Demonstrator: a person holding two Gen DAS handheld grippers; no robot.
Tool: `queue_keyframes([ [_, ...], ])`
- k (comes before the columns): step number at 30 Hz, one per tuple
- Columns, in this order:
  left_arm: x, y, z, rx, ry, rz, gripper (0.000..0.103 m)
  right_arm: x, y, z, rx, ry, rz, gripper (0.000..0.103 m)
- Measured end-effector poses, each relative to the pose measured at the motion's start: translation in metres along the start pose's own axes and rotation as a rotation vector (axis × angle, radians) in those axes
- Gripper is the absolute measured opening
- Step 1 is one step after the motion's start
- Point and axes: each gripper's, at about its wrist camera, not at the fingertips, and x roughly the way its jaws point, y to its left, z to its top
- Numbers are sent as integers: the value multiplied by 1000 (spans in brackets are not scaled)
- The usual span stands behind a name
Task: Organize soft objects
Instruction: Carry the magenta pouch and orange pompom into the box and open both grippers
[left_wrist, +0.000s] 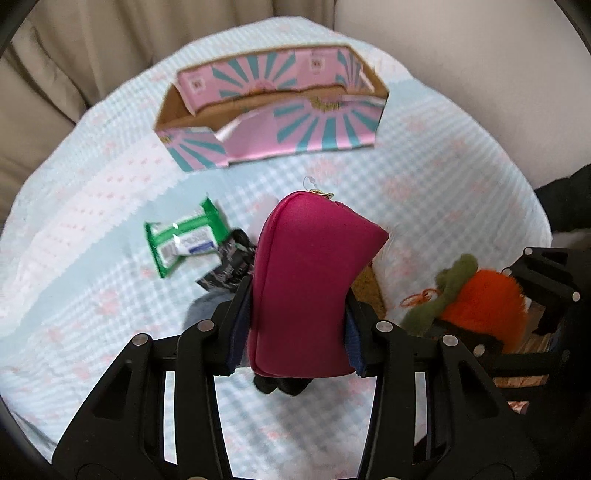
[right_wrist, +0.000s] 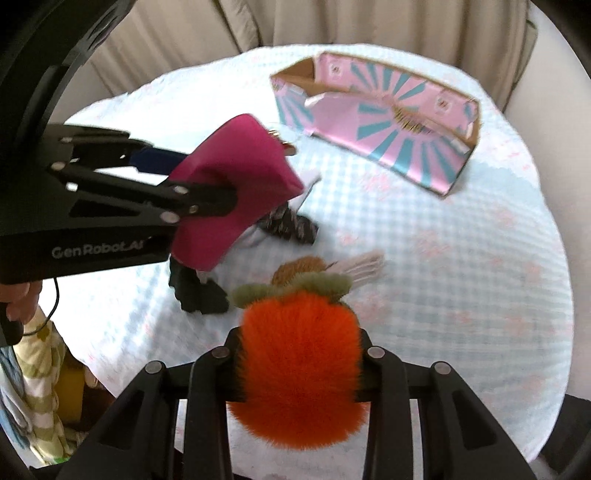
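Observation:
My left gripper (left_wrist: 295, 314) is shut on a magenta zip pouch (left_wrist: 306, 280) and holds it above the table; it also shows in the right wrist view (right_wrist: 236, 188). My right gripper (right_wrist: 299, 365) is shut on an orange fluffy plush with a green top (right_wrist: 299, 369), also seen at the right of the left wrist view (left_wrist: 480, 299). An open pink and teal cardboard box (left_wrist: 273, 110) stands at the far side of the table, and shows in the right wrist view (right_wrist: 380, 125).
A light blue checked cloth (left_wrist: 92, 295) covers the round table. On it lie a green wipes packet (left_wrist: 181, 236), a black patterned sachet (left_wrist: 229, 269), a black soft item (right_wrist: 199, 291) and a brown brush (right_wrist: 325, 269). Beige curtains hang behind.

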Motion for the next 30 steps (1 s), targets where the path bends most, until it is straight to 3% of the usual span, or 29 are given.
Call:
queue_keyframes([
  [16, -136, 35, 43, -14, -177, -94, 40, -141, 21, 70, 212, -247, -167, 31],
  [23, -153, 68, 92, 0, -220, -124, 40, -174, 22, 128, 276, -303, -243, 31],
  [30, -138, 90, 149, -33, -219, -136, 40, -177, 2, 181, 299, -318, -287, 31],
])
